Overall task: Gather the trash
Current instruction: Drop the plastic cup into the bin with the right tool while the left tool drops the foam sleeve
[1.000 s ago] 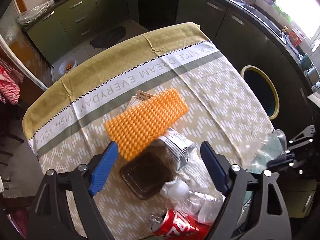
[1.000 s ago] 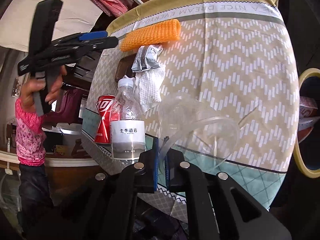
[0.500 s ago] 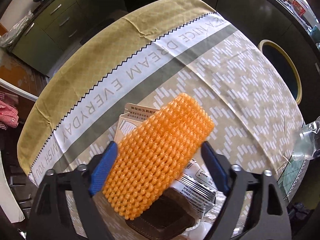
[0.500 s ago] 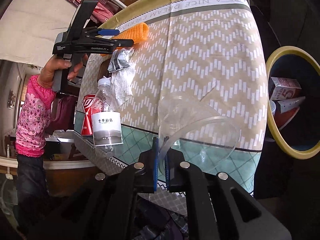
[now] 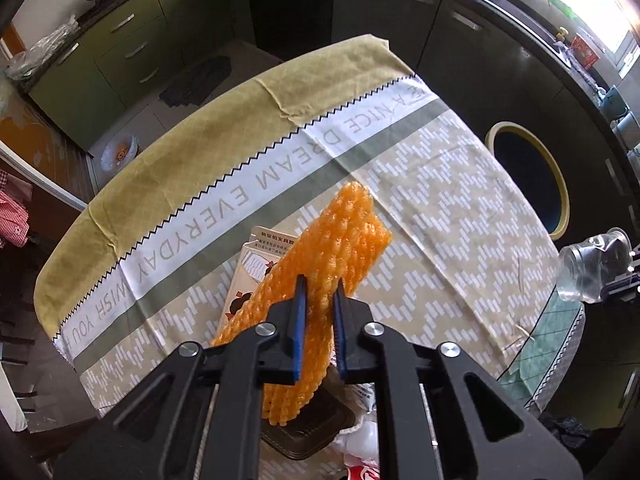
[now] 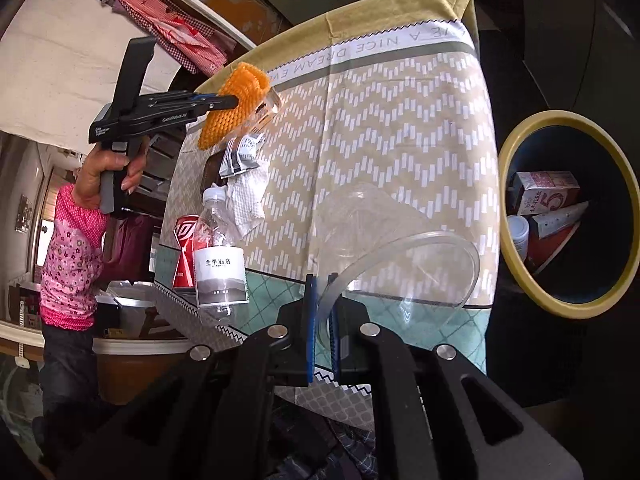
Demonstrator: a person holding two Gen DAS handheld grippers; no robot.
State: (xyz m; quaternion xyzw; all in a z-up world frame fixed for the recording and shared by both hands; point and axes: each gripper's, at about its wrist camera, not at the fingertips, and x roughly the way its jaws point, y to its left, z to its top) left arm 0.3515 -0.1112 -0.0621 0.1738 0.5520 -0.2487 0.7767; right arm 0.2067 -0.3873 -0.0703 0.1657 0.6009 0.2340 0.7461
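Observation:
My left gripper is shut on an orange foam net sleeve and holds it above the table; the sleeve also shows in the right wrist view. My right gripper is shut on the rim of a clear plastic cup, held off the table's near edge; the cup also shows in the left wrist view. A yellow-rimmed trash bin stands right of the table with cartons inside; it also shows in the left wrist view.
On the patterned tablecloth lie a water bottle, a red soda can, a white tissue, a silver wrapper, a paper card and a dark tray. Kitchen cabinets stand beyond.
My left gripper closed on the orange foam sleeve and lifted it off the table. My right gripper, holding the cup, moved right, bringing the trash bin into view.

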